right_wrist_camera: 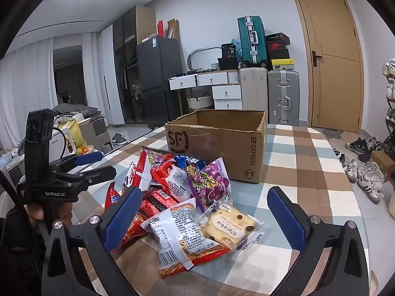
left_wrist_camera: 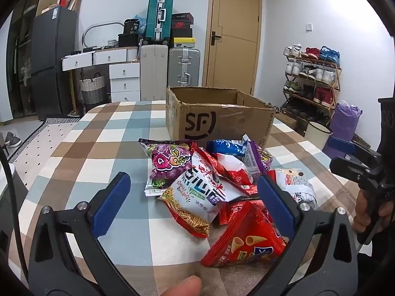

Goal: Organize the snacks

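on the checked table [left_wrist_camera: 103, 133], mid-way across and just short of the far edge, sits the open sf box [left_wrist_camera: 222, 120], w/ the snack pile [left_wrist_camera: 209, 180] heaped right in front of it, nearest packs touching or almost touching the box's front wall.

my left tongs [left_wrist_camera: 195, 201] are spread wide, nothing between the pads, hovering low over the near side of the pile. right tongs [right_wrist_camera: 205, 218] also spread wide and empty, over the pile's right side. looks to me like step 1: no pack picked yet, and i can't see the box floor, so can't tell if anything's in it.

next move, my guess: drop 1 pair of tongs onto a top pack, pinch it by a flat edge or seam, lift clear w/o dragging neighbours, carry over the box rim and let go. the cookie pack [right_wrist_camera: 232, 227] on the right side lies flat and apart from the heap, so easy 1st pick for the right tongs; the red cone-chip bag [left_wrist_camera: 246, 239] is nearest the left ones.

pile is approx 8-10 pcs, overlapping: purple bag [left_wrist_camera: 170, 165], noodle-snack bag [left_wrist_camera: 197, 197], blue bag [left_wrist_camera: 226, 148], several red ones. all glossy, puffy film, so prob slippery and will squash when pinched.
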Demonstrator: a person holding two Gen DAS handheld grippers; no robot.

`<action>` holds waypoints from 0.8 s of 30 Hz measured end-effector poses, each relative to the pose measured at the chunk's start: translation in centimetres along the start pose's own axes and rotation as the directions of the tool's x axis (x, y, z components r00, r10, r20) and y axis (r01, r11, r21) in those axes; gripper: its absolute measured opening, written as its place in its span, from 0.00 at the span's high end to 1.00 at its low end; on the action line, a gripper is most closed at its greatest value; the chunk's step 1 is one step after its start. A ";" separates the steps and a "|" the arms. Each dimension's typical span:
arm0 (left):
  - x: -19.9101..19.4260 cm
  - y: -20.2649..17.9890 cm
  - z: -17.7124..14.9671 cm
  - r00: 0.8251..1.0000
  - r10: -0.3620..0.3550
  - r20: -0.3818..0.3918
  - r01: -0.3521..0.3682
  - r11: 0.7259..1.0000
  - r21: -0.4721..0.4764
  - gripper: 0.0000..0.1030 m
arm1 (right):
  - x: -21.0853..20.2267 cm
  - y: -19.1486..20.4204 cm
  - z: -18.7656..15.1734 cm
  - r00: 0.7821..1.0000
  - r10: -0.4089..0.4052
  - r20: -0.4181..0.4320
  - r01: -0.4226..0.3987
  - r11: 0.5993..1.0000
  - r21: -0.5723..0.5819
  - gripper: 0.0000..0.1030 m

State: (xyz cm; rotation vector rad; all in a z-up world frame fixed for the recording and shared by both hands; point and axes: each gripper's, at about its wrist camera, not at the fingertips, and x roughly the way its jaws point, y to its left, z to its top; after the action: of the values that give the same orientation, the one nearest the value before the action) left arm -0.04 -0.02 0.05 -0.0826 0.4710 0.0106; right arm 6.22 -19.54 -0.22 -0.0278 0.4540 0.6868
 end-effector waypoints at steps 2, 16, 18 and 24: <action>0.0 0.4 -0.1 1.000 -0.005 -0.002 0.005 1.000 -0.011 0.01 | 0.0 0.0 0.0 1.000 -0.004 -0.003 0.004 1.000 -0.005 0.00; -0.2 0.5 0.0 1.000 0.002 0.000 -0.002 1.000 -0.012 0.01 | 0.1 0.0 -0.1 1.000 -0.004 -0.002 0.004 1.000 -0.003 0.00; -0.1 0.5 0.0 1.000 0.001 0.000 -0.001 1.000 -0.013 0.01 | 0.1 0.0 0.0 1.000 -0.004 -0.003 0.004 1.000 -0.001 0.00; -0.1 0.6 0.0 1.000 0.003 -0.001 -0.003 1.000 -0.015 0.01 | 0.1 -0.1 0.0 1.000 -0.006 -0.005 0.006 1.000 -0.002 0.00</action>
State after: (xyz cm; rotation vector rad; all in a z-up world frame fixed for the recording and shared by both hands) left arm -0.14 0.59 0.00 -0.0968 0.4717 0.0166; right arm 6.34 -19.56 -0.30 -0.0323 0.4578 0.6813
